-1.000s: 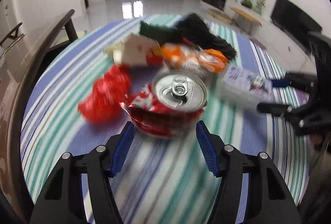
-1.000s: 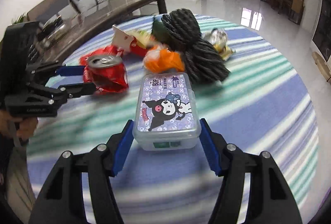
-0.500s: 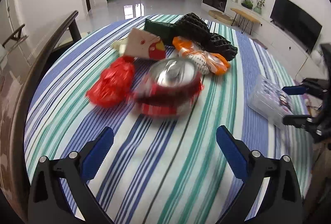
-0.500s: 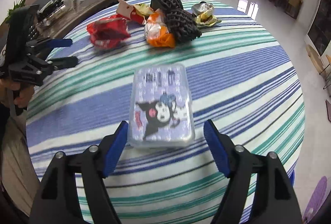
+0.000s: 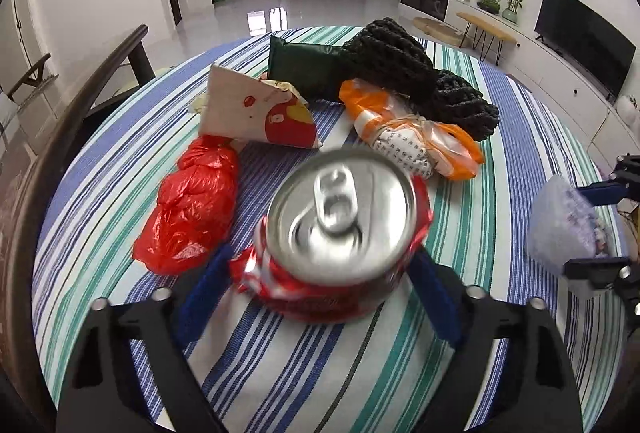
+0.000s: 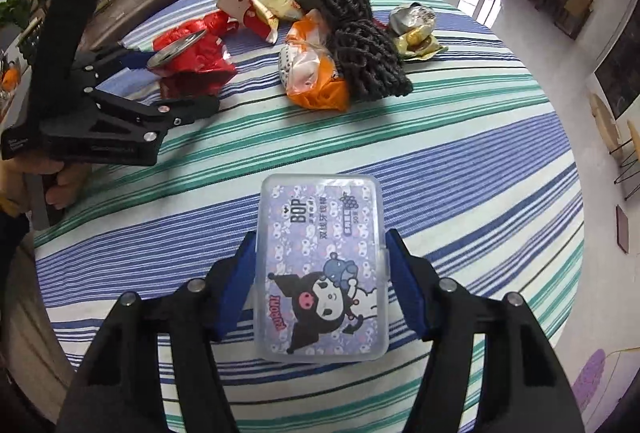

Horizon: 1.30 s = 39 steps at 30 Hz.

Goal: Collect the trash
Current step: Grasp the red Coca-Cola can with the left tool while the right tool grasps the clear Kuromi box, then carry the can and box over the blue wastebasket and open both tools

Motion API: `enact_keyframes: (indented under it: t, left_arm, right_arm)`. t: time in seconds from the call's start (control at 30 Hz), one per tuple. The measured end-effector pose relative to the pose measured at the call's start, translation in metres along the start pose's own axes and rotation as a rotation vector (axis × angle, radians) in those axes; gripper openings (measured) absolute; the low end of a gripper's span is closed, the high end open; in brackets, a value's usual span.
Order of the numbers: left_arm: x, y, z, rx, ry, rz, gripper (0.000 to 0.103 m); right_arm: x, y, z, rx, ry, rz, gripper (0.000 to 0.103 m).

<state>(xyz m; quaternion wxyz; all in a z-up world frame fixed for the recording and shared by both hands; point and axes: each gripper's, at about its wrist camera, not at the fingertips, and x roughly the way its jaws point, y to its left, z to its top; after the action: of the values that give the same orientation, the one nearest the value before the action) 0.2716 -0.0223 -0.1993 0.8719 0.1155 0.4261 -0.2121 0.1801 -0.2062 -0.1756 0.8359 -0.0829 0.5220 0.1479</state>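
A crushed red drink can [image 5: 340, 217] stands silver top up on the striped tablecloth [image 6: 480, 137]. My left gripper [image 5: 318, 293] straddles it and its jaws are closing; the blue pads sit beside the can's crumpled sides and do not clearly press on them. In the right wrist view the left gripper [image 6: 178, 81] is at the left, around the can [image 6: 176, 49]. A clear plastic box [image 6: 322, 265] with a purple cartoon label lies between the fingers of my right gripper [image 6: 322, 273]. Those jaws are closing, with both pads against the box's long sides.
Beyond the can lie a red plastic bag [image 5: 192, 209], a triangular paper carton [image 5: 260, 113], an orange tied bag [image 5: 412, 141], a dark green packet [image 5: 304, 69] and a black knitted bundle [image 5: 420, 73]. A foil wrapper [image 6: 412, 25] lies further off. A dark wooden chair stands at the left.
Half a second ago both grippers stood wide and drawn back. Both have since come forward and narrowed, the left around the can, the right onto the box.
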Motion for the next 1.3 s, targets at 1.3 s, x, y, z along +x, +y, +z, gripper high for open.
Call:
enact_keyframes:
  t: [1.3]
  left_arm:
    - [0.033,-0.455,0.042,0.198,0.133,-0.389,0.081]
  right_arm:
    - [-0.103,-0.333,-0.244,0.744,-0.261,-0.198,0.062]
